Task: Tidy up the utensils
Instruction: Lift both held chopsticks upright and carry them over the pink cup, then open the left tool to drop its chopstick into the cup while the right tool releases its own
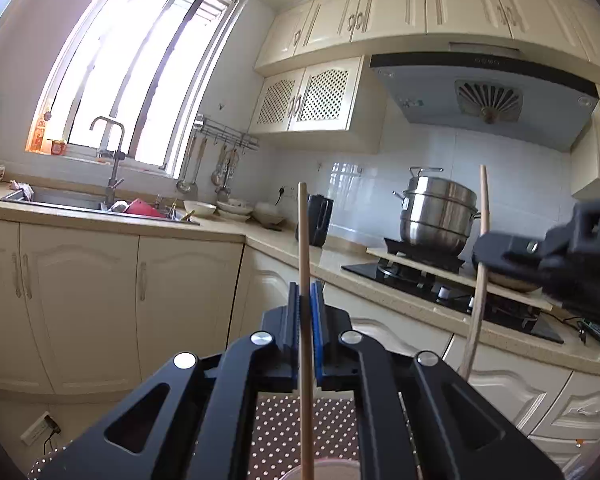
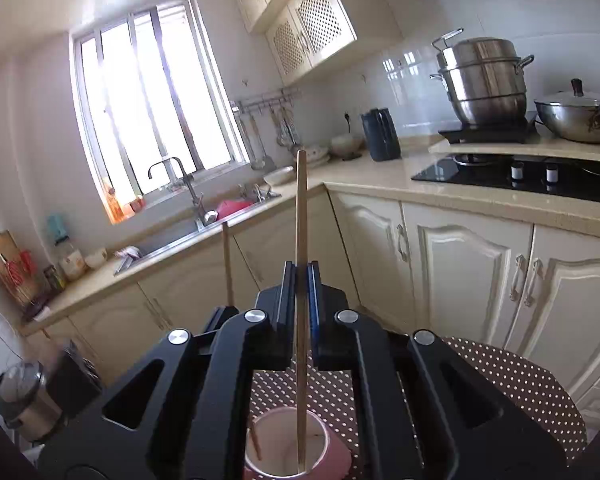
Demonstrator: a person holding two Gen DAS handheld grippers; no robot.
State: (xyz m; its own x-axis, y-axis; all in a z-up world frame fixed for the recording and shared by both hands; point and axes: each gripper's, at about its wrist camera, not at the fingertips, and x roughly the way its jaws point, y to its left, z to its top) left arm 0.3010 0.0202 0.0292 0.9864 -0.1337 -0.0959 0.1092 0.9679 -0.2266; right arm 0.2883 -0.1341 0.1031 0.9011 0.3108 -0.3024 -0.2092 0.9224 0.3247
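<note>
Your left hand-held gripper (image 1: 307, 300) is clamped narrow on a wooden chopstick (image 1: 305, 264), which stands upright between the blue pads at bottom centre of the left view; its lower end runs out of frame over the rim of a cup (image 1: 332, 469) that is mostly cut off. Your right hand-held gripper (image 2: 302, 280) is likewise closed tight on its own chopstick (image 2: 301, 248), held upright at centre frame, lower tip down inside the pink cup (image 2: 286, 446). A short reddish stick (image 2: 255, 444) leans inside that cup at left; hard to tell what it is. The cup sits on a brown polka-dot surface (image 2: 512, 376), largely hidden by the gripper bodies. In the left view your right gripper shows blurred at the right edge, with its chopstick slanting below it. Further back: cream cabinets (image 2: 472, 272), the sink (image 1: 72, 200) at left, steel stacked pot (image 2: 484, 80) on the hob, upper right.
</note>
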